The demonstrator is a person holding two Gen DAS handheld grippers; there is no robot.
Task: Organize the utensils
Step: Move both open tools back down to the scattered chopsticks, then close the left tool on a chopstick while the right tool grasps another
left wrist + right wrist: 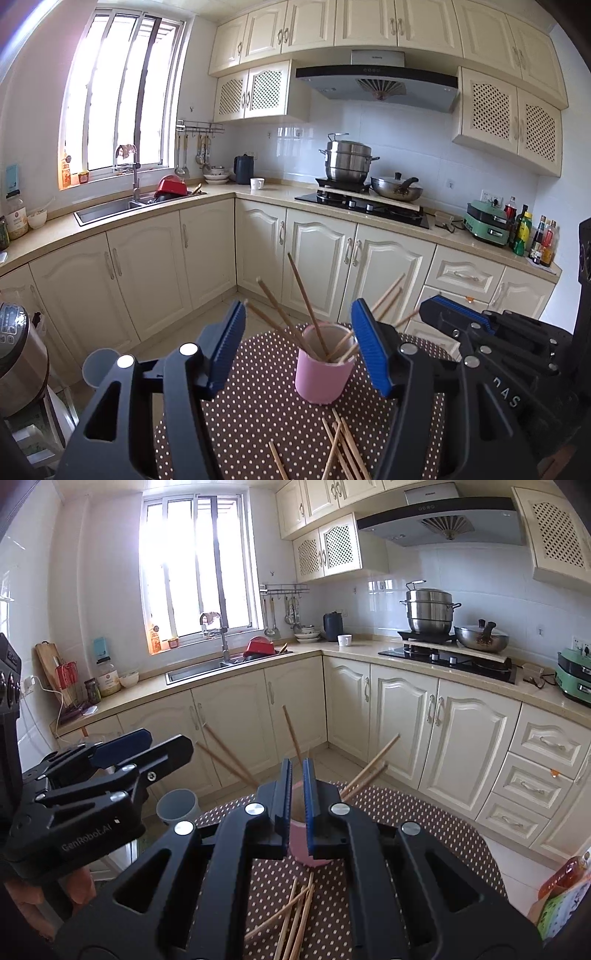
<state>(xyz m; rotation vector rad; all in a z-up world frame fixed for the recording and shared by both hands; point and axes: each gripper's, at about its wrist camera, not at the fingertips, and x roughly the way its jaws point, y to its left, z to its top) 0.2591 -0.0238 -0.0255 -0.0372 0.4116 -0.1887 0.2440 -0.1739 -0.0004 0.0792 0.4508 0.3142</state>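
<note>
- The left gripper hangs above the polka-dot table, tilted down, jaws apart, holding nothing.
- The right gripper sits alongside, clenched and empty.
- "GenRobot.AI" is printed on the left gripper's body.
- The pink cup holds several chopsticks; loose chopsticks lie on the table before it.

a round table covered by a brown cloth with white polka dots carries a pink cylindrical cup standing upright near its middle. closer to the near edge, several loose light wooden chopsticks lie crossed in a small heap on the cloth.
</note>
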